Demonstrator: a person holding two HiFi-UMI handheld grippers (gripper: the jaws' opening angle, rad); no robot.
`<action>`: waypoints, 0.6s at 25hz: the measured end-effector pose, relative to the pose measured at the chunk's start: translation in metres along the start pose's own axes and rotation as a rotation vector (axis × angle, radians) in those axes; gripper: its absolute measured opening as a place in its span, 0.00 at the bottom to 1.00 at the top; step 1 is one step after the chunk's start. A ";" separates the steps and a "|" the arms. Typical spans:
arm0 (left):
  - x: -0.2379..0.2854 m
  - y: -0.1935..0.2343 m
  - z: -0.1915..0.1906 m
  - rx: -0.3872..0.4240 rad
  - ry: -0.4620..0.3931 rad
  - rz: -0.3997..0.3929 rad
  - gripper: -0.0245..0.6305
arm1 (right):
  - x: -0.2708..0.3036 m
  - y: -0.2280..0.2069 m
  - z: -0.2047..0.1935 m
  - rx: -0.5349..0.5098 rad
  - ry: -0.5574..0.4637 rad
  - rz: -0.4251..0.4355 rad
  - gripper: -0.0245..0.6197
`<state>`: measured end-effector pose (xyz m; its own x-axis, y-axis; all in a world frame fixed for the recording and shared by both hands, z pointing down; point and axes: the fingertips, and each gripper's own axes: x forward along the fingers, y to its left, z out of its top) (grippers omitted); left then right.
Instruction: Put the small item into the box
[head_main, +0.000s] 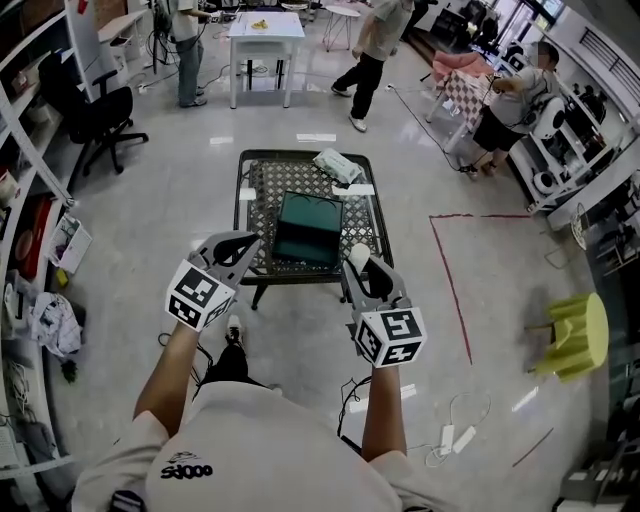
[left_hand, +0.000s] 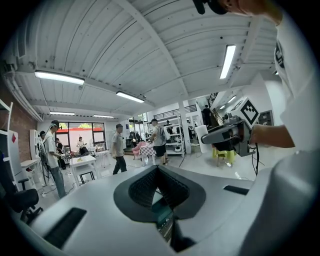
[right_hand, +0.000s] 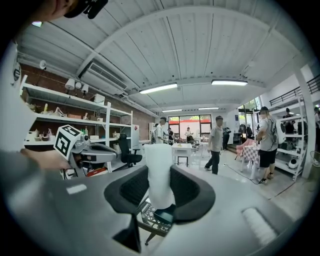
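Right gripper (head_main: 358, 262) is clamped on the item (right_hand: 159, 167) — a white cylinder standing upright between the pads, most of it sticking out above them. Left gripper (head_main: 243, 241) is closed on nothing. Box (head_main: 308, 232) lies open on the table (head_main: 262, 160), ahead of both grippers; the item is not yet in it.

Risks:
1. The pads grip the item low, so a quick tilt could make it lean or slip.
2. Letting go short of the box would drop it on the lattice top or the floor.
3. The left gripper is near the box's left edge and could nudge it.

Views: only the head view shows the whole box and the 2 grippers' line to it. Only the right gripper view shows the pads on the item, and only the left gripper view shows that gripper's jaws meeting at the tips.
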<state>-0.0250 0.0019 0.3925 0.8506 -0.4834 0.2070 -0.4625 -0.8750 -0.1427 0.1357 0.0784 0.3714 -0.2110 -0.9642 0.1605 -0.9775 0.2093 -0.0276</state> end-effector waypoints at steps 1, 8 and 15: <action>0.005 0.006 0.000 0.000 -0.003 -0.003 0.04 | 0.006 -0.002 0.001 -0.004 -0.002 -0.004 0.25; 0.050 0.053 0.009 0.022 -0.027 -0.038 0.04 | 0.057 -0.026 0.015 -0.011 -0.018 -0.044 0.25; 0.091 0.111 0.022 0.036 -0.039 -0.079 0.04 | 0.112 -0.045 0.036 -0.011 -0.027 -0.092 0.25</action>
<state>0.0065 -0.1386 0.3742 0.8934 -0.4111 0.1814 -0.3852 -0.9085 -0.1619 0.1559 -0.0446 0.3550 -0.1206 -0.9834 0.1352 -0.9926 0.1213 -0.0032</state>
